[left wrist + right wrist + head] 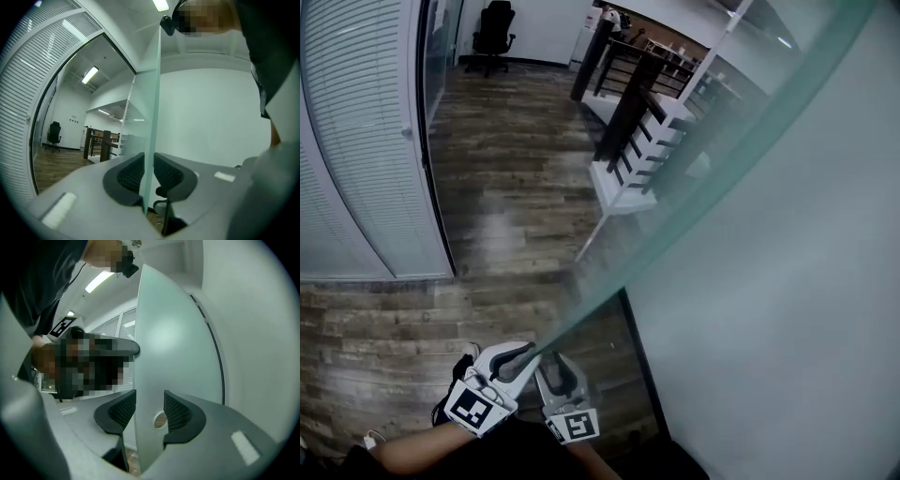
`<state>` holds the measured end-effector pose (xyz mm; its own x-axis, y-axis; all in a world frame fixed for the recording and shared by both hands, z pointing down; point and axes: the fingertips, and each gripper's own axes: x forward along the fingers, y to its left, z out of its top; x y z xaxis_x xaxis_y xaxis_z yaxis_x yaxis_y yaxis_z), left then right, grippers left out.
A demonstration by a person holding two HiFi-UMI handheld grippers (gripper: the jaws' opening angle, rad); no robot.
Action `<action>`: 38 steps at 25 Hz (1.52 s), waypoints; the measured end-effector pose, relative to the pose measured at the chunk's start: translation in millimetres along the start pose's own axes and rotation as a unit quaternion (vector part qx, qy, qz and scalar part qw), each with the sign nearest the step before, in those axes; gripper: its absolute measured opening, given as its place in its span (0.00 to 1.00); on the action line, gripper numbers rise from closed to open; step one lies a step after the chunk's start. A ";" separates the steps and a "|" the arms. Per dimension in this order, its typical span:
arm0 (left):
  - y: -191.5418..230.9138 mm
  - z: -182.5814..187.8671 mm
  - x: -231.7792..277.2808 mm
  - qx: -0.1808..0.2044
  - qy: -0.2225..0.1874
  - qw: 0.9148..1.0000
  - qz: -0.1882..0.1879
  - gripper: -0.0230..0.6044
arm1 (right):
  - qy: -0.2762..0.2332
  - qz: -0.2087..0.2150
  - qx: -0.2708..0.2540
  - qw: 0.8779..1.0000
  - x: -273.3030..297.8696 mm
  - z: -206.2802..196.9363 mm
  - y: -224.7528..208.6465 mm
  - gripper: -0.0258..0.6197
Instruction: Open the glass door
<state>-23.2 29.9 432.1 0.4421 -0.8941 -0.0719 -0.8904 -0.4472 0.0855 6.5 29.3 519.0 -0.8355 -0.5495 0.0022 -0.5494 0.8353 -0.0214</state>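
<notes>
The frosted glass door (pixel 769 281) fills the right of the head view, and its greenish edge runs down to both grippers at the bottom middle. My left gripper (pixel 525 352) has that edge between its jaws. In the left gripper view the two dark pads of the left gripper (pixel 149 171) lie against either side of the pane (pixel 152 117). My right gripper (pixel 551 364) sits just beside it on the same edge. In the right gripper view the right gripper (pixel 150 411) stands wider than the pane (pixel 173 343), with a gap at the pads. A small round hole (pixel 160 420) shows in the glass there.
A partition with white blinds (pixel 356 141) stands at the left. Wood plank floor (pixel 506 187) runs ahead to a black office chair (pixel 494 33). A dark stair railing on a white base (pixel 628 112) stands beyond the door's edge. A dark floor strip (pixel 642 361) runs below the door.
</notes>
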 end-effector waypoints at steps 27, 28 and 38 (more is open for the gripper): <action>-126.3 -19.0 54.3 -0.017 0.012 0.974 -0.227 0.15 | 0.013 -0.202 -0.028 0.979 -82.1 21.5 -54.0 0.19; -130.6 -18.9 54.9 -0.020 0.011 0.972 -0.235 0.14 | 0.012 -0.214 -0.027 0.976 -87.0 22.5 -58.5 0.17; -133.3 -35.7 39.5 -0.035 0.035 0.974 -0.223 0.04 | 0.037 -0.280 -0.027 0.959 -124.8 14.7 -88.7 0.13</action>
<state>116.8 53.2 453.3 0.7918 -0.6086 -0.0506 -0.5992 -0.7902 0.1286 159.7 23.5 505.9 -0.4060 -0.9112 0.0697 -0.9105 0.4099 0.0552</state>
